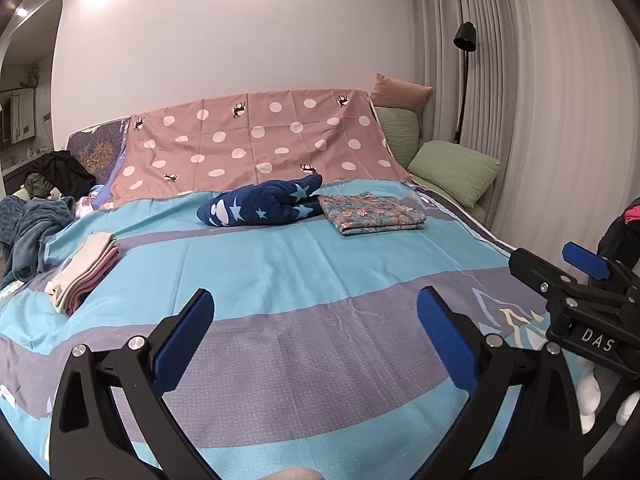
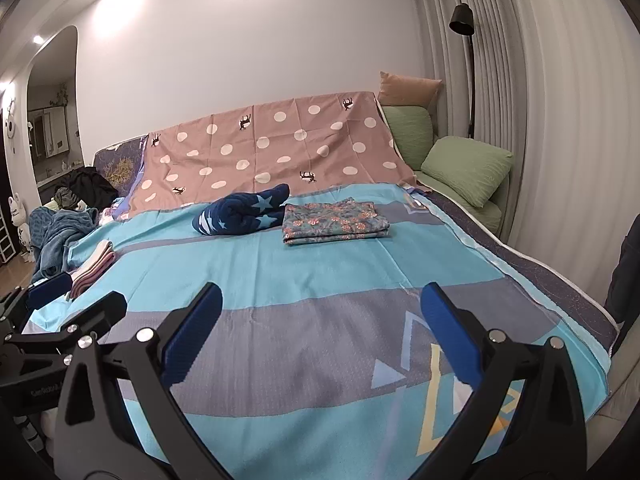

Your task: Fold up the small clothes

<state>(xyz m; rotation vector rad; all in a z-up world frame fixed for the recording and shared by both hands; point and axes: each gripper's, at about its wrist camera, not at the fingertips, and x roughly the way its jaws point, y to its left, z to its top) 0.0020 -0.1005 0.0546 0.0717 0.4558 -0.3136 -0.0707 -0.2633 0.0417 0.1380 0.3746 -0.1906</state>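
My left gripper (image 1: 316,300) is open and empty, held over the near part of the bed. My right gripper (image 2: 320,296) is open and empty too, beside it on the right; it also shows in the left wrist view (image 1: 560,268). On the bed lie a rolled navy garment with stars (image 1: 264,206) (image 2: 244,214), a folded floral garment (image 1: 372,214) (image 2: 334,222) right of it, and a folded pink and cream stack (image 1: 86,270) (image 2: 94,266) at the left. All lie well beyond both grippers.
The bed has a blue and grey striped cover (image 1: 300,280) (image 2: 320,272). A pink dotted sheet (image 1: 256,148) drapes the headboard. Unfolded clothes (image 1: 36,208) pile at the far left. Green pillows (image 1: 452,172) and a floor lamp (image 1: 464,80) stand at the right by the curtain.
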